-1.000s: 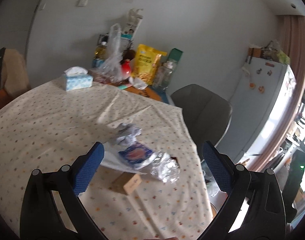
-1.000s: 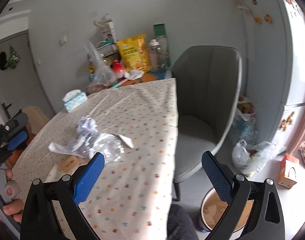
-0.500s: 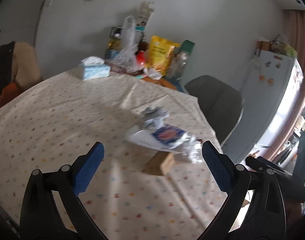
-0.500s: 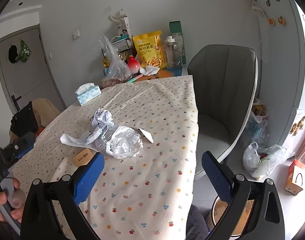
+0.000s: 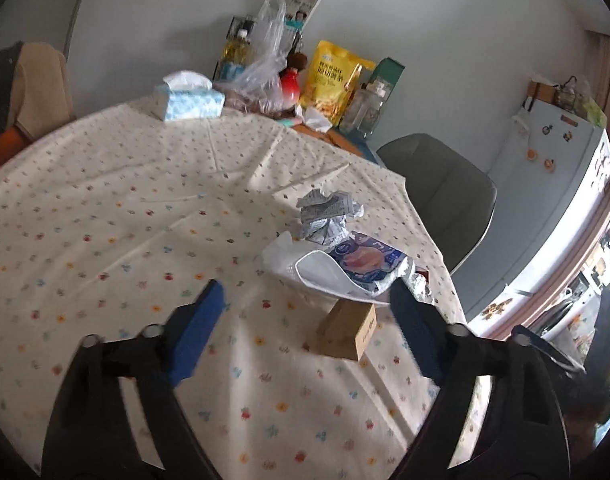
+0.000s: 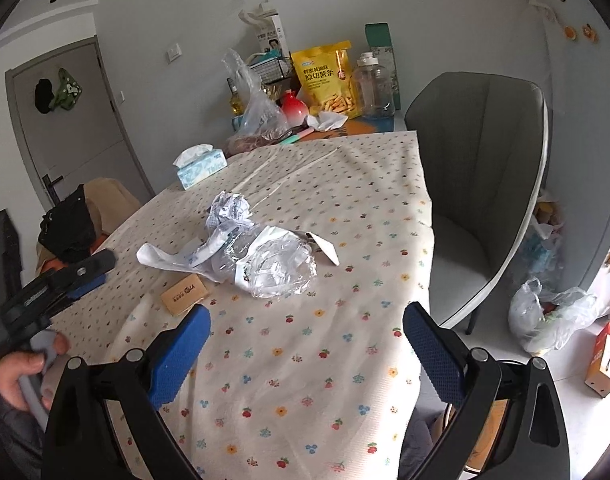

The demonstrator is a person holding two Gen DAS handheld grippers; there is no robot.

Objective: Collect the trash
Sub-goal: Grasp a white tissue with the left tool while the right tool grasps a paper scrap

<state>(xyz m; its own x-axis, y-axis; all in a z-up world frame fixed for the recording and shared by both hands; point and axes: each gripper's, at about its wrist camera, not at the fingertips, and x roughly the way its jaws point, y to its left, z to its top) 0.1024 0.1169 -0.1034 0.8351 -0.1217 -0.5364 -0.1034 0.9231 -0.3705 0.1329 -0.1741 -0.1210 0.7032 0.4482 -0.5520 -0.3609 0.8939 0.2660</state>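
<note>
A pile of trash lies on the flowered tablecloth: a crumpled printed paper (image 5: 328,211) (image 6: 229,212), a white and blue food wrapper (image 5: 345,266), crinkled clear plastic (image 6: 277,266) and a small brown cardboard box (image 5: 347,330) (image 6: 184,299). My left gripper (image 5: 305,316) is open and empty above the table, just short of the box and wrapper; it also shows at the left of the right wrist view (image 6: 81,276). My right gripper (image 6: 305,344) is open and empty, hovering over the table's near edge, short of the clear plastic.
A tissue box (image 5: 188,101) (image 6: 201,166) stands at the far side. Bags, bottles and a yellow snack pack (image 6: 327,78) crowd the back by the wall. A grey chair (image 6: 481,168) stands right of the table, a fridge (image 5: 545,184) beyond, and a plastic bag (image 6: 553,318) on the floor.
Both grippers have moved in toward the trash pile, which now looks larger in both views. The left gripper has swung left of the pile. Neither has taken hold of anything.
</note>
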